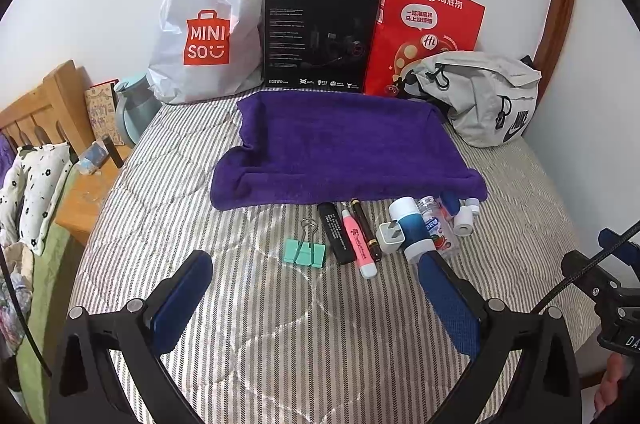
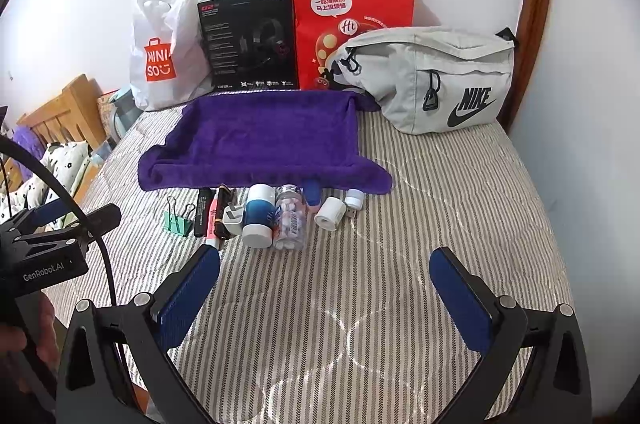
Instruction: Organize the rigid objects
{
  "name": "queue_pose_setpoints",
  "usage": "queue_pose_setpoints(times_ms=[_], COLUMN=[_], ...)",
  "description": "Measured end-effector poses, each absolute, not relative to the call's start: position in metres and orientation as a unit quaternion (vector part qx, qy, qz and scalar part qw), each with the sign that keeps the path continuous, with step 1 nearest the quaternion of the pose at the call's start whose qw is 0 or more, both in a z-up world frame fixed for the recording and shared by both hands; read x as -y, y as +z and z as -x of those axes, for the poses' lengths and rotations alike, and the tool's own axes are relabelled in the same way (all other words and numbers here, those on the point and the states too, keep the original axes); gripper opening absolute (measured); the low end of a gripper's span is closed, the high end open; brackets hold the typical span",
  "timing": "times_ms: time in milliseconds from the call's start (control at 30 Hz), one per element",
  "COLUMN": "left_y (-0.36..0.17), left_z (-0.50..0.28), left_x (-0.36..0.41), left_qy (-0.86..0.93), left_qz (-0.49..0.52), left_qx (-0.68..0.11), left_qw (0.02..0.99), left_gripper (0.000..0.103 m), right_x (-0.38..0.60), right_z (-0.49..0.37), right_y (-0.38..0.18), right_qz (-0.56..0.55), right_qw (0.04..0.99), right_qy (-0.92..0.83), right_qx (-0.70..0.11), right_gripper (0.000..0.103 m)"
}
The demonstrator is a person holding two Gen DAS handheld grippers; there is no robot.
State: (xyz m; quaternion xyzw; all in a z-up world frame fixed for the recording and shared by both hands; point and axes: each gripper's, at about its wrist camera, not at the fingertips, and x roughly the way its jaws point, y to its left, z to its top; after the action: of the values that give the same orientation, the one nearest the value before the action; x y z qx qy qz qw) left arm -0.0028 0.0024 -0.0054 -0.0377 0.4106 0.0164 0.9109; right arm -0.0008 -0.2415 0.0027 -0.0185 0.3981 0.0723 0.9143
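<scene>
Binder clip (image 1: 305, 253) lies just ahead of your left gripper (image 1: 316, 288), whose jaws stand apart, empty, like the right gripper (image 2: 325, 284); it looks light and stiff, so pinch its mint body.

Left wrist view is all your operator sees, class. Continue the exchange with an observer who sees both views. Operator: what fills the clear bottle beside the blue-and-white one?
Observer: The clear bottle holds pink and white tablets.
Operator: And the small white piece at the purple towel corner?
Observer: That small white piece has a metal USB plug.
Operator: Is the right hand-held gripper holding anything?
Observer: No, the right hand-held gripper is open and empty.
</scene>
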Motion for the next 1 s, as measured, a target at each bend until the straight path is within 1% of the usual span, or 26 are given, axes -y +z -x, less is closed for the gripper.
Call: queue_pose_setpoints(times_ms=[1000], left_y=[0.0002], left_z=[-0.0005], left_x=[0.0007], left_qy=[0.016], left_qz=[0.033], left_qx=[-0.409], left_qw=[0.912], left_gripper=[0.103], right_x=[0.2445], right_z=[-0.0006], right_y=[0.0049], right_qz=[0.012], right_qw=[0.915], right_qy=[0.076], right_qx=[-0.395], right_gripper=[0.103])
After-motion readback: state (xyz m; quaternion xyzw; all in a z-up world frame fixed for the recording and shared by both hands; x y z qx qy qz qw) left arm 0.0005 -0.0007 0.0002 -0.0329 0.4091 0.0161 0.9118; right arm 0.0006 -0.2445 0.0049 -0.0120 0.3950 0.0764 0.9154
